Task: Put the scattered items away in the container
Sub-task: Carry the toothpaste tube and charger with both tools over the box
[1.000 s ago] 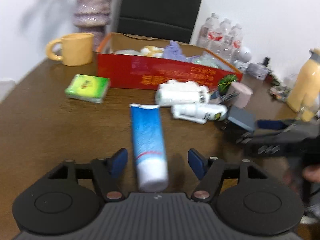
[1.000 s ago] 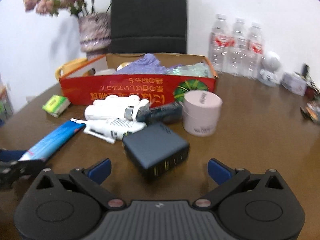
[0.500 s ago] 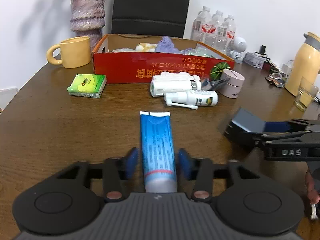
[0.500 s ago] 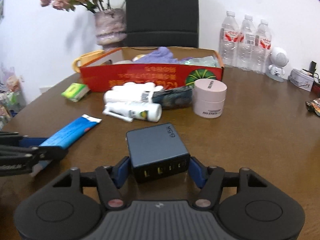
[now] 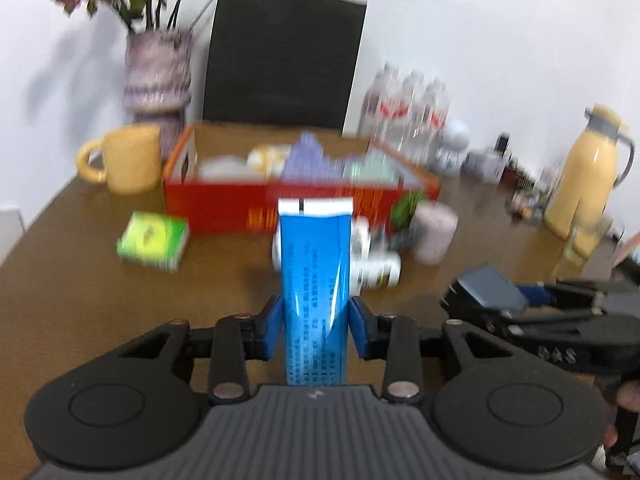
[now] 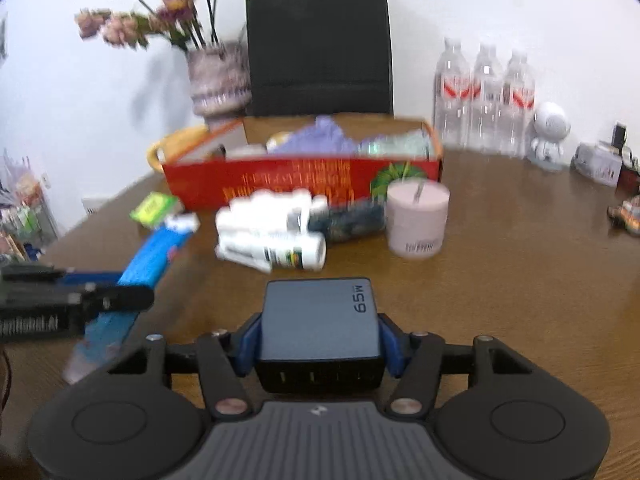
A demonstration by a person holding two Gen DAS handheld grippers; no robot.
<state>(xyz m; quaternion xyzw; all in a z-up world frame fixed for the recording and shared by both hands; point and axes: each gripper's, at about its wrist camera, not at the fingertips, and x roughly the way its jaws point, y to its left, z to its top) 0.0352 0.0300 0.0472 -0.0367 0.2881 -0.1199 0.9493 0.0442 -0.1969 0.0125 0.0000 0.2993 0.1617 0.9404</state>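
Left tool (image 5: pixel 314 320) clamps blue tube (image 5: pixel 314 280); right tool (image 6: pixel 318 344) clamps dark charger (image 6: pixel 318 316) marked "65W".

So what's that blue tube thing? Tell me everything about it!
The blue tube looks like soft, shiny plastic, bright blue with tiny dark print and a flat white crimped end pointing toward the red box. The left claw is squeezed shut on its sides with blue pads, holding it up off the brown table. Its cap end is hidden behind the claw in the left view. Only the pads touch it.
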